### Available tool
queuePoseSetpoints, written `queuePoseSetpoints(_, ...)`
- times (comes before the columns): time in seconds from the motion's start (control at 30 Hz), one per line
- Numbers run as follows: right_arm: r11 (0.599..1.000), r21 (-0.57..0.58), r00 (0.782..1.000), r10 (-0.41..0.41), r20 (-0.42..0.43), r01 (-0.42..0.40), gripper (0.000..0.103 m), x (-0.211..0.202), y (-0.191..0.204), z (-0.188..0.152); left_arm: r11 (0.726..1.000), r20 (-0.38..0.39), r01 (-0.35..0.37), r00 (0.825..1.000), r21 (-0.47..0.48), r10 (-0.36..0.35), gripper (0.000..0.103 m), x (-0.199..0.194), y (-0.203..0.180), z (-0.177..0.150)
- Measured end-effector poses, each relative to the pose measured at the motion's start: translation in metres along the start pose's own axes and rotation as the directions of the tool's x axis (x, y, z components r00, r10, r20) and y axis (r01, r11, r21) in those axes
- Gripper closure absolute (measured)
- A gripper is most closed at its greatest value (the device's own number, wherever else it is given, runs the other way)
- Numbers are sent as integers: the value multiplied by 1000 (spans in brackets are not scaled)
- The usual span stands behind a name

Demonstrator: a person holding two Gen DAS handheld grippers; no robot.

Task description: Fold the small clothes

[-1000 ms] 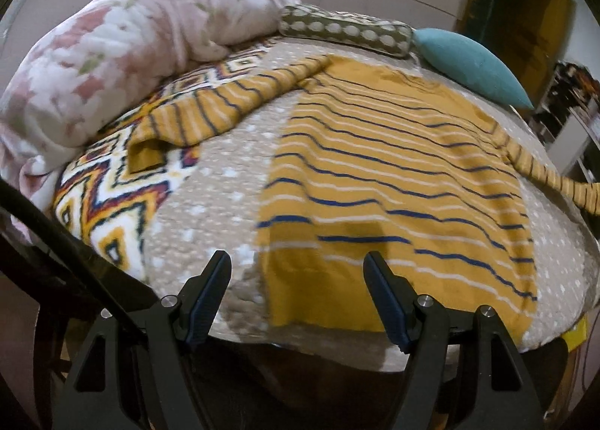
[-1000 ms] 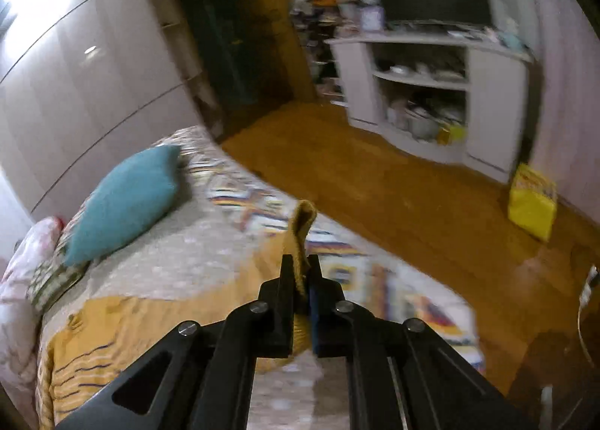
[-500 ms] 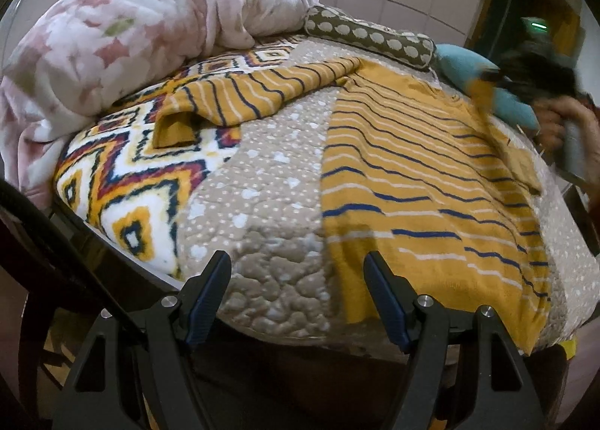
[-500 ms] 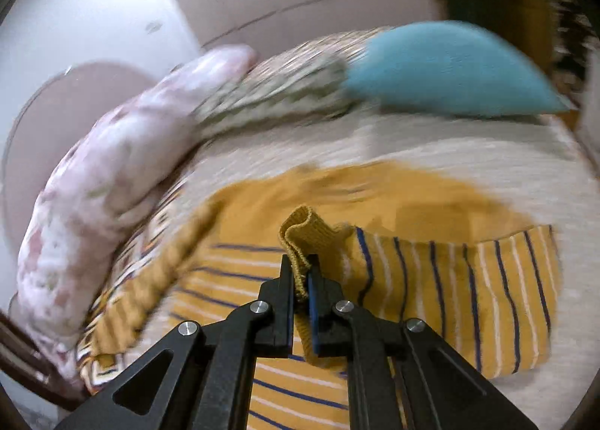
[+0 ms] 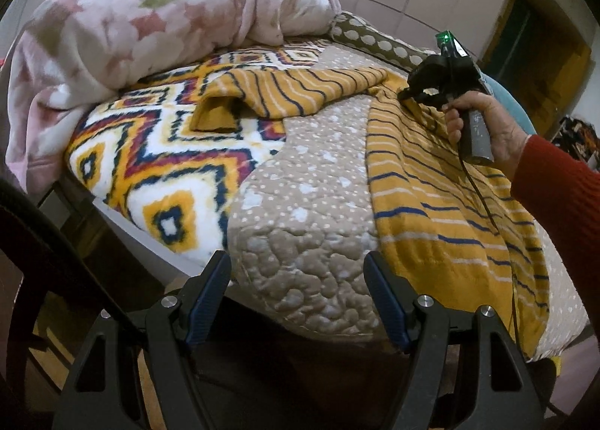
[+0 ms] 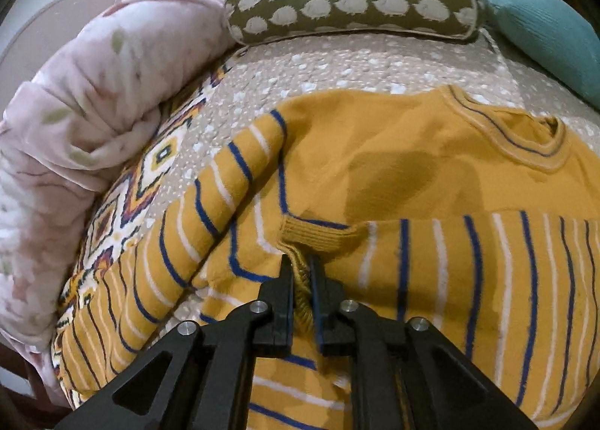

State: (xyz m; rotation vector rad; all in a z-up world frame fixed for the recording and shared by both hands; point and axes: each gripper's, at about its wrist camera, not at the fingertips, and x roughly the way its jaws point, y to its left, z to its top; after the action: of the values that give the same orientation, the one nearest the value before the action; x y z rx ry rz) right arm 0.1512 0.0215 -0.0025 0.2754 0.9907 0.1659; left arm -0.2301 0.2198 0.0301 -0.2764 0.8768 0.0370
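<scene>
The bed (image 5: 307, 205) fills both views, with its dotted beige quilt (image 6: 337, 62), a zigzag blanket (image 5: 161, 152) and a pink floral duvet (image 5: 142, 17) heaped at the far left. Across the quilt lies the mustard striped sweater (image 5: 442, 212), body flat, hem toward me, neckline toward the spotted bolster (image 6: 352, 9) and the teal pillow (image 6: 543, 28).

My right gripper (image 6: 300, 272) is pinched narrow on the ribbed cuff (image 6: 318, 235) of the right sleeve (image 6: 487, 272), which I have laid across the chest. My left gripper (image 5: 296, 298) hangs wide and empty off the near edge of the bed, just beside the hem.

To do this fold well, I think I should set the cuff down level with the opposite shoulder seam, let the sleeve lie straight along the stripes, then let go without dragging the knit. The left sleeve (image 5: 300, 96) is sprawled onto the zigzag blanket and would want the same treatment.

Hard to make out: how much cuff sits between my right fingers, whether the sleeve is creased underneath, and the sweater's far right edge, hidden behind my hand (image 5: 495, 126) and arm.
</scene>
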Motion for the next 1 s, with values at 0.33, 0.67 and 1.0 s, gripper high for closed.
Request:
queuePoseSetpoints(0.33,958,-259,992,125,-15,-125,66,-37,93,-24,998,7,-40,999,-45,40,31,-7,17,-5)
queuePoseSetpoints(0.67,518,-855,998,69,-5,-40,43,-48,248,-166,992,-3,-62,998,-111,62,31,-10,48,-13)
queuePoseSetpoints(1.0,150,-959,970,-40,238,242,75,4,308,-231,990,-4,-47,999,-134,47,31,-13,57,-15)
